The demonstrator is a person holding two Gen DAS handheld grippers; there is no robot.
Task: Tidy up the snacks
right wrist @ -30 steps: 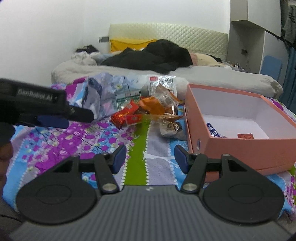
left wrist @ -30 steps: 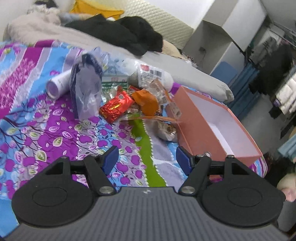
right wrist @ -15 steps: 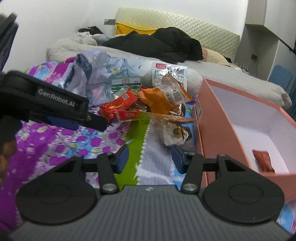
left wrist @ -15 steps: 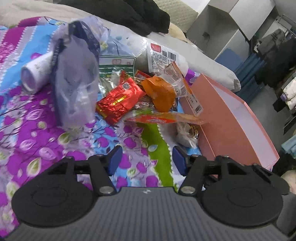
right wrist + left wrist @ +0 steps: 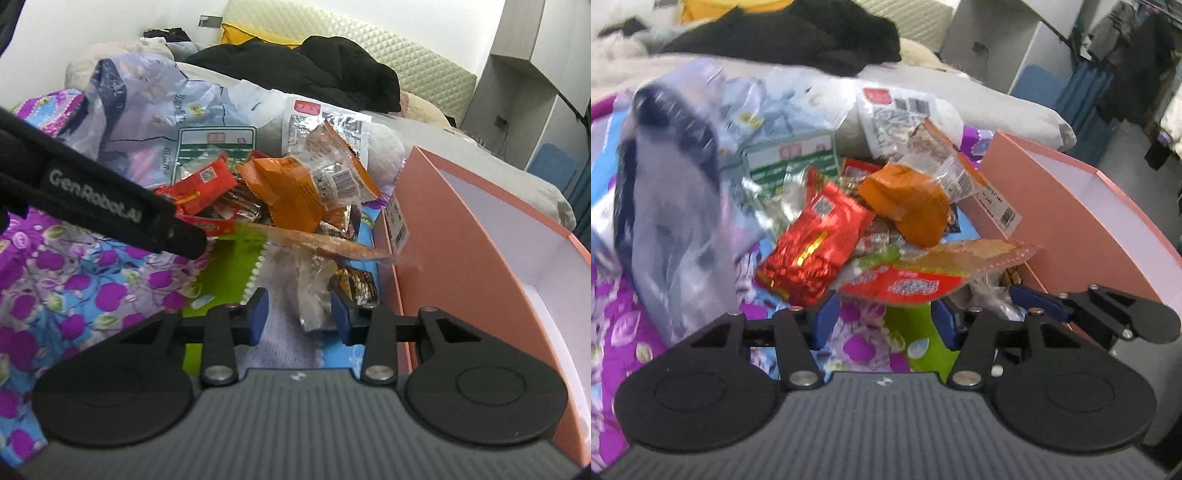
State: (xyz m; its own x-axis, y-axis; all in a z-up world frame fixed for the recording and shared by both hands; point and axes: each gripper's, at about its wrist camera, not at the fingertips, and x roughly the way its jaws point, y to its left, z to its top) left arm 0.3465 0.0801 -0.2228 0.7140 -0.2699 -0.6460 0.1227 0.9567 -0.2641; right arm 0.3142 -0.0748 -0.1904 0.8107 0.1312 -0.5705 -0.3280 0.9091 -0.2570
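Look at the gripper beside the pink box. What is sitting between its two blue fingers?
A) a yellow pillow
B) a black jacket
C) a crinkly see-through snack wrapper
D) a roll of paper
C: in the right wrist view a crinkly clear wrapper lies between the closing pads of the right gripper, next to the pink box; the pads are not pressing it yet.

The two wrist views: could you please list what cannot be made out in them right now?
- Left wrist view: the pale bag is motion-blurred, so its print is unreadable.
- Both views: the pink box interior is mostly hidden by its near wall.
- Right wrist view: the clear wrapper between the right gripper closing jaws; contact unclear.
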